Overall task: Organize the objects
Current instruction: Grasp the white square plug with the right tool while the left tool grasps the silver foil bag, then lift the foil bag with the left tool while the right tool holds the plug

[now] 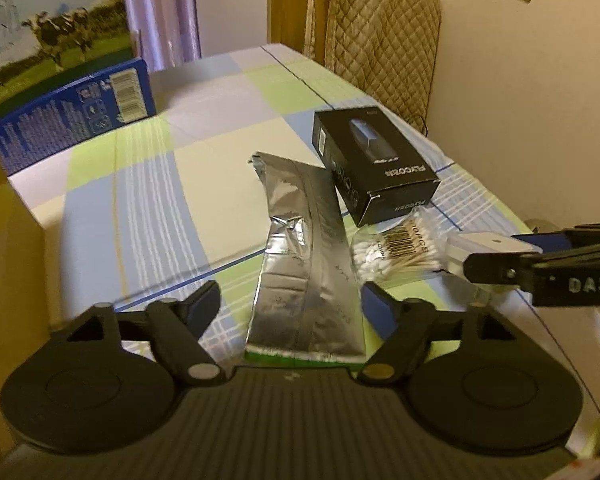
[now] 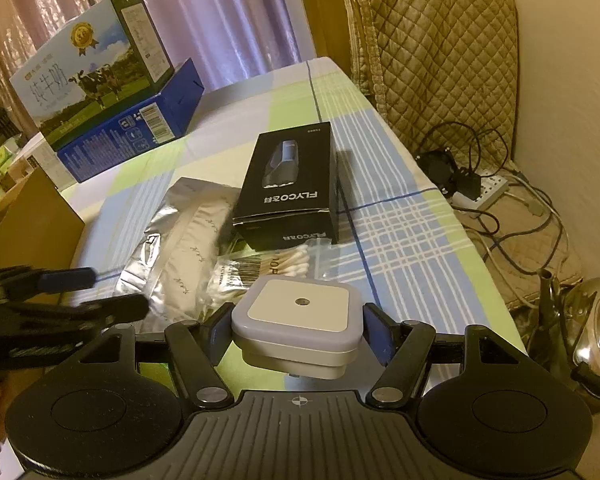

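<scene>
Progress: you are early in the sorting, by my reading. One item is lifted; the rest lie clustered around the black box [image 2: 288,184] on the checked tablecloth [image 2: 400,240].
Done so far: your right gripper [image 2: 296,328] has picked the white night light [image 2: 298,320] up off the cloth, on the near side of the black box.
Left to do: the silver pouch [image 1: 304,264], the bag of cotton swabs [image 1: 392,248] and the black box itself are not yet put away. The cardboard carton [image 2: 32,216], well to the left of the black box, looks like a likely destination, though I cannot see inside it.
Right tool: its jaws are closed onto the two sides of the night light and hold it level, clear of the cloth.
Left tool: your left gripper [image 1: 290,306] is spread wide and holds nothing; the near end of the silver pouch lies between its fingers, neither pad touching it as far as I can tell.
Night light look: a square, rounded-cornered plastic block, white top panel with a small dark dot at centre, pale grey body under it. It looks rigid and light.
Pouch look: flat, crinkled foil, torn open at the end nearest the black box, which overlaps its far edge.
Swabs look: a clear bag with a barcode label, tucked against the near end of the black box.
Background: the stacked milk carton [image 2: 96,72] and blue box [image 2: 140,132] stand beyond the black box to its left.
</scene>
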The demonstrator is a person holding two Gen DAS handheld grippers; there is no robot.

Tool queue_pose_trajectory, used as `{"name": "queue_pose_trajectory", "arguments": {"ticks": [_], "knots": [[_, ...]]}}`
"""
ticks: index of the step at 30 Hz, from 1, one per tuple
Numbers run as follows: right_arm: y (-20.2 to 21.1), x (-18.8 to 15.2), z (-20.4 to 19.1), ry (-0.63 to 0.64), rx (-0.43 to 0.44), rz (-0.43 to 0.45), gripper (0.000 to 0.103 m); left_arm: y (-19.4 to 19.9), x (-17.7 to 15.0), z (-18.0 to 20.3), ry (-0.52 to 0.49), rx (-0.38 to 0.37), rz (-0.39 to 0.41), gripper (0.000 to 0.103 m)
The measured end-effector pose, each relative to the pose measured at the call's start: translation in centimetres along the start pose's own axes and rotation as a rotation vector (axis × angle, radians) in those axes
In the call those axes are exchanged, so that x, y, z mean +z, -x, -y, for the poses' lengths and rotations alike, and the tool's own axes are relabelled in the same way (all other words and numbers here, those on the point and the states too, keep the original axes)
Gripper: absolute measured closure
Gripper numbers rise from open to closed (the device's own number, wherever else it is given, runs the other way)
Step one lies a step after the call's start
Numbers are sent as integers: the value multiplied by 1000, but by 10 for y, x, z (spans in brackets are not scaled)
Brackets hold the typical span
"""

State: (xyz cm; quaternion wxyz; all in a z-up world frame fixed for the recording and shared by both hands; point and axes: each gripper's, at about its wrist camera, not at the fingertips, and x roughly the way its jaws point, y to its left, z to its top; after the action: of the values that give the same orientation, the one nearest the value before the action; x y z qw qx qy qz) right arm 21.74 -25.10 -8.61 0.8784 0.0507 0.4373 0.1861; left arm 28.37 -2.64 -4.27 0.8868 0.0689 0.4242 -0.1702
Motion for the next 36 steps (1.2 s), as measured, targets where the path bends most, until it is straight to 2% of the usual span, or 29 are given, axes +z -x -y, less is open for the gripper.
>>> {"name": "queue_pose_trajectory", "arguments": {"ticks": [2, 4, 6, 8, 11, 13, 19, 27, 30, 32, 33, 35, 36], "knots": [[-2, 0, 1, -1, -3, -6, 38, -9, 2, 0, -1, -6, -16, 39], [-4, 0, 3, -7, -2, -11, 38, -18, 5, 0, -7, -20, -45, 57], [-4, 0, 2, -2, 1, -15, 38, -23, 6, 2, -18, -20, -62, 61], [-5, -1, 0, 7, 6, -22, 38, -21, 6, 2, -18, -27, -69, 69], [-6, -3, -4, 22, 18, -34, 38, -12, 4, -1, 4, -30, -80, 92], [-6, -5, -7, 30, 27, -41, 38, -4, -2, -2, 14, -21, -84, 96], [-7, -16, -24, 85, 67, -67, 38, 25, -31, 4, 26, -26, -99, 99], [0, -30, -39, 107, 121, -90, 38, 83, -86, 7, 57, -45, -135, 99], [5, -35, -47, 125, 134, -88, 38, 98, -96, 4, 89, -31, -137, 90], [6, -37, -50, 127, 135, -85, 38, 104, -97, -1, 128, -15, -115, 78], [6, -36, -50, 126, 134, -84, 38, 104, -95, -3, 148, -2, -111, 68], [6, -36, -51, 127, 128, -80, 38, 102, -92, -5, 169, 11, -103, 63], [5, -36, -51, 128, 125, -79, 38, 99, -88, -6, 181, 15, -102, 56]]}}
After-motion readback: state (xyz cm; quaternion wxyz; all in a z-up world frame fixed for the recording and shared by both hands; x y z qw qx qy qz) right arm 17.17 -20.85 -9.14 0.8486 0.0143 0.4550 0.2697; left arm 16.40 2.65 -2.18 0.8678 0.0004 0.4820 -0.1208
